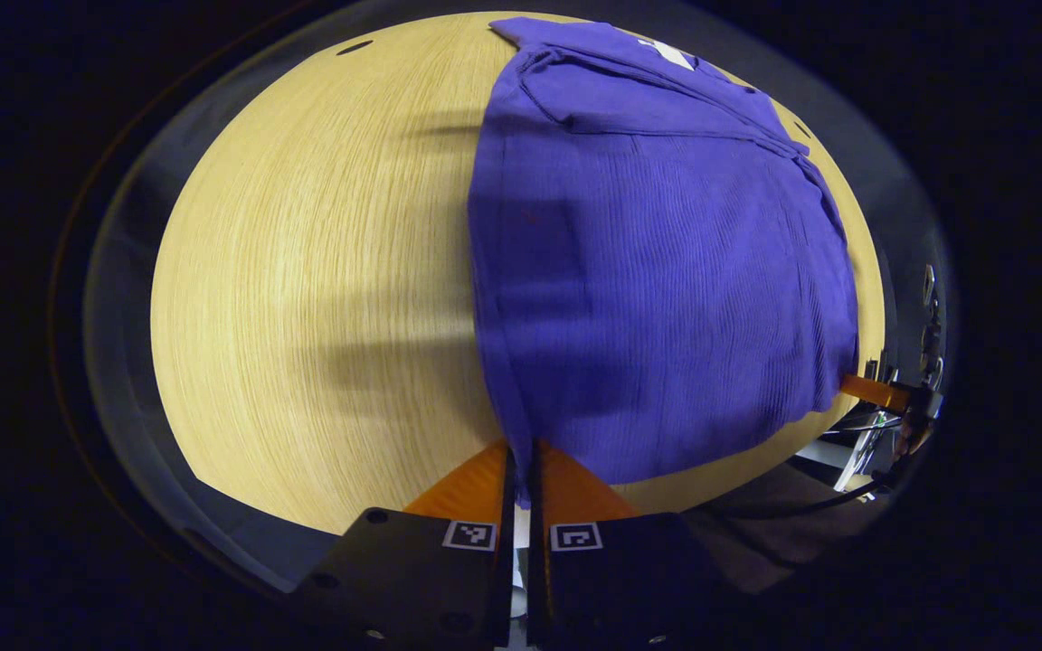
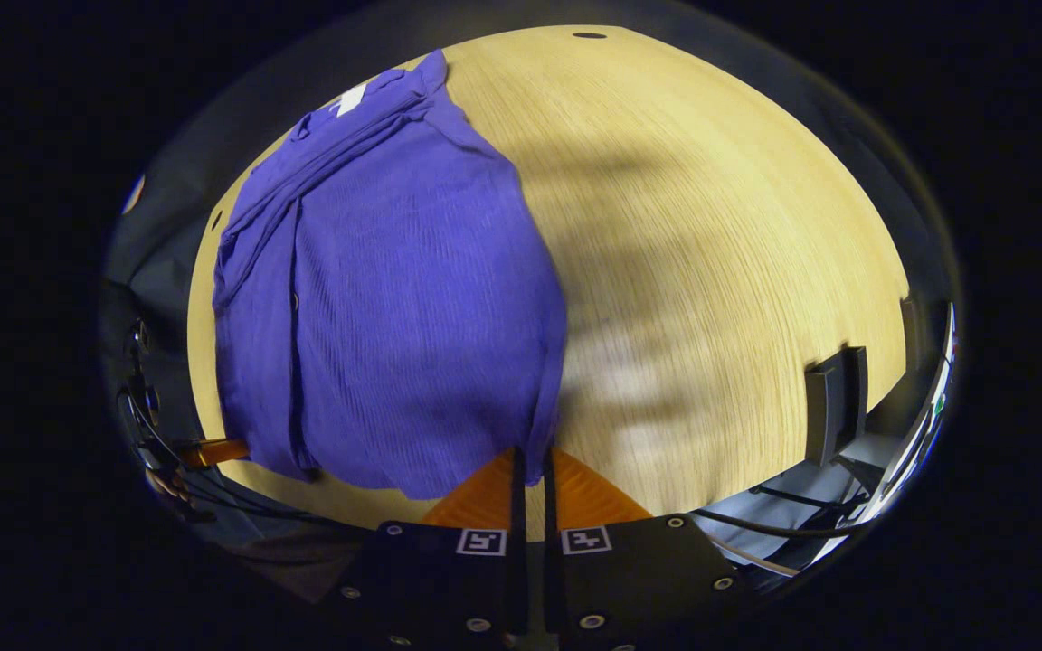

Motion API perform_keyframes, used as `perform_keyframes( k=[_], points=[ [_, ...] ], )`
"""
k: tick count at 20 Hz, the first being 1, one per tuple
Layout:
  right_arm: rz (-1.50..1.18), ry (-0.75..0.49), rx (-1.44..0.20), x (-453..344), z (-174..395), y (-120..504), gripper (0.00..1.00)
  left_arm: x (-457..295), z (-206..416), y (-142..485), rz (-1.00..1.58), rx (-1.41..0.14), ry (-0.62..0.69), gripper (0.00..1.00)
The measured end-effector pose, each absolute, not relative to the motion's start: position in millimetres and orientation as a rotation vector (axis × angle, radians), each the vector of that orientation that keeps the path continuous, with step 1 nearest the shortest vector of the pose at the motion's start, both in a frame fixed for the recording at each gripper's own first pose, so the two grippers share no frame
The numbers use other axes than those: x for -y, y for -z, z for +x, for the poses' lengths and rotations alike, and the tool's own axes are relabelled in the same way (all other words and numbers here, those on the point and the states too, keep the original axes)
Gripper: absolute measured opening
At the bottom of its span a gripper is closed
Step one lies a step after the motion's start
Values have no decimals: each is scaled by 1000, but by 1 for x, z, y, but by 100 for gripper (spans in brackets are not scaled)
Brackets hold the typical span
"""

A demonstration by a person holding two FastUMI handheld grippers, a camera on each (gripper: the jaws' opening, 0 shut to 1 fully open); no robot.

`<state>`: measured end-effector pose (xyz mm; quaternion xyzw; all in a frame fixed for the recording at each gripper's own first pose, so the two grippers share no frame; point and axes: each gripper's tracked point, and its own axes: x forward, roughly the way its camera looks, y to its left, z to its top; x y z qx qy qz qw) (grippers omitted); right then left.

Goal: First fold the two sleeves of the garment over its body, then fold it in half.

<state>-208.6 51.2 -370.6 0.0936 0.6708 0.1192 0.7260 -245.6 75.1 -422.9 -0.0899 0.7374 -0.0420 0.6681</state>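
Note:
A purple ribbed garment (image 1: 657,271) lies on the light wooden table (image 1: 304,298), its sleeves folded in over the body and a white tag at the far collar end. My left gripper (image 1: 521,452) is shut on the near left corner of the hem, which rises a little off the table. In the right gripper view the same garment (image 2: 394,307) stretches away from me, and my right gripper (image 2: 532,457) is shut on its near right hem corner. The right gripper (image 1: 878,391) also appears at the garment's far hem corner in the left gripper view.
The round table's near edge (image 2: 322,506) runs just below both grippers. A dark box (image 2: 833,398) stands at the table's right edge in the right gripper view, with cables (image 2: 792,529) hanging below. Bare wood (image 2: 711,253) lies to the garment's right.

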Motion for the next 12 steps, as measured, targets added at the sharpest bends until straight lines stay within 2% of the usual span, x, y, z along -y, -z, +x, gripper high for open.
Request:
perform_keyframes(
  k=[12],
  points=[
    [256,-405,-1313,-74,-150,275,7,-68,-164,337,-190,-1521,213,6]
  ],
)
